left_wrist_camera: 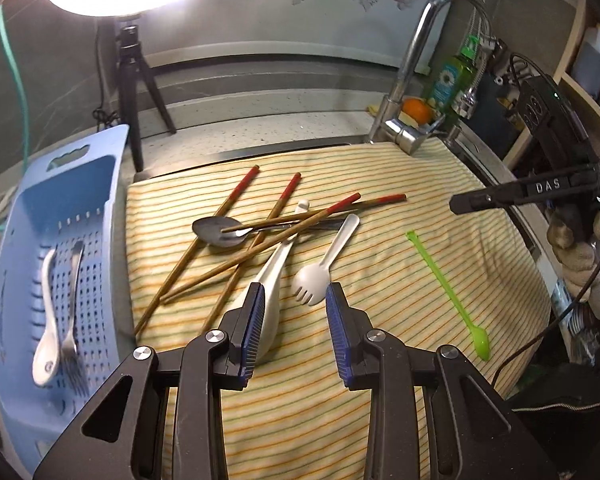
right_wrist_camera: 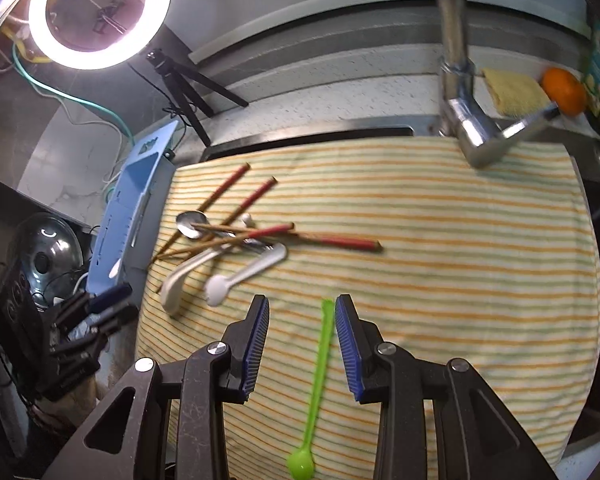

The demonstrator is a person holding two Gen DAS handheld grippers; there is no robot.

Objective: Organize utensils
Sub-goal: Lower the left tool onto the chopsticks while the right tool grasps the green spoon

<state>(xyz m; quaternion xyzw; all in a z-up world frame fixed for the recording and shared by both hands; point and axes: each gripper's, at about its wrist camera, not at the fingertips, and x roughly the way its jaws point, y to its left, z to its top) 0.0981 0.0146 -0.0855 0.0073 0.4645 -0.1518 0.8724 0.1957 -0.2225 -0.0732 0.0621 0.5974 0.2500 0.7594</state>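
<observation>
Over a striped cloth [left_wrist_camera: 380,184] strewn with cutlery, we hold both tools low and empty. Our left gripper [left_wrist_camera: 296,292] stands with its blue pads parted around bare cloth, gripping nothing; the white spork [left_wrist_camera: 314,280] lies just ahead of the gap, its tines nearest us and close to the right-hand pad, while the white soup spoon [left_wrist_camera: 274,284] runs beside and partly under the left-hand finger. Beyond them we see the red-tipped chopsticks [left_wrist_camera: 236,200] crossed over a metal spoon [left_wrist_camera: 220,232], farther ahead and slightly left. The blue basket [left_wrist_camera: 64,216], well off to this gripper's left, already holds a white spoon [left_wrist_camera: 46,320] and a fork [left_wrist_camera: 71,336]. Our right gripper [right_wrist_camera: 302,304] is likewise parted and clasps nothing: the green stirrer [right_wrist_camera: 320,364] lies lengthwise in the gap between its pads, handle tip level with the fingertips, small bowl back toward us, touching neither pad as far as we can tell.
</observation>
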